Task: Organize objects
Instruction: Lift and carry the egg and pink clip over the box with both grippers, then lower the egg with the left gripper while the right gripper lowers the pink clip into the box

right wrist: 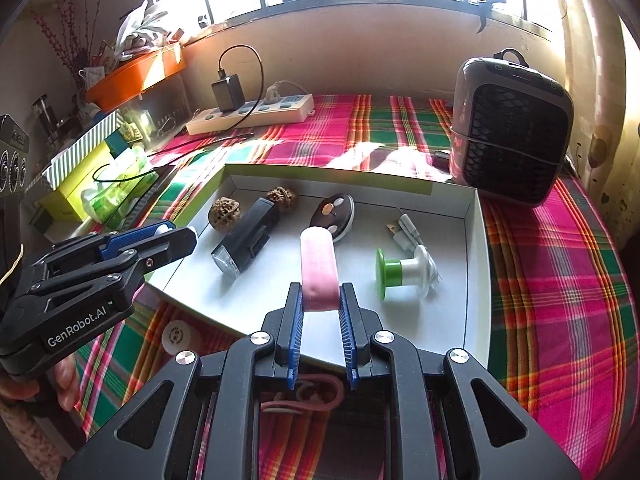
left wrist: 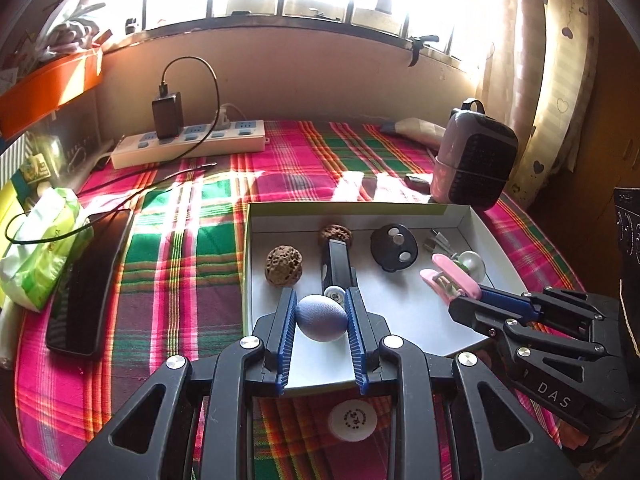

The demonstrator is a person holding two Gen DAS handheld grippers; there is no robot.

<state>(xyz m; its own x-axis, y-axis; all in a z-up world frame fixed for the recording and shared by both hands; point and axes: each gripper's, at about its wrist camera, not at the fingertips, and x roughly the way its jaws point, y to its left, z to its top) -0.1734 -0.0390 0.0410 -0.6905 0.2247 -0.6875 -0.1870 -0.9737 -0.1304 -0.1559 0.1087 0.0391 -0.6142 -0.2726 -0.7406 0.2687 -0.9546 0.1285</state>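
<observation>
Lettering "GenRobot.AI" on left tongs [right wrist: 176,236]; "DAS" on right tongs [left wrist: 466,306].

Left gripper [left wrist: 321,316]: black plastic linkage arms, triangular cut-outs, silver round screw heads at pivots, blue ribbed finger pads [left wrist: 285,340]. Side of body marked "GenRobot.AI" in white. Right gripper [right wrist: 319,308]: same black frame, silver screws, blue ribbed pads [right wrist: 349,340]; side lettering "DAS" visible. Bare skin of hand [right wrist: 60,380] behind left gripper body.
</observation>
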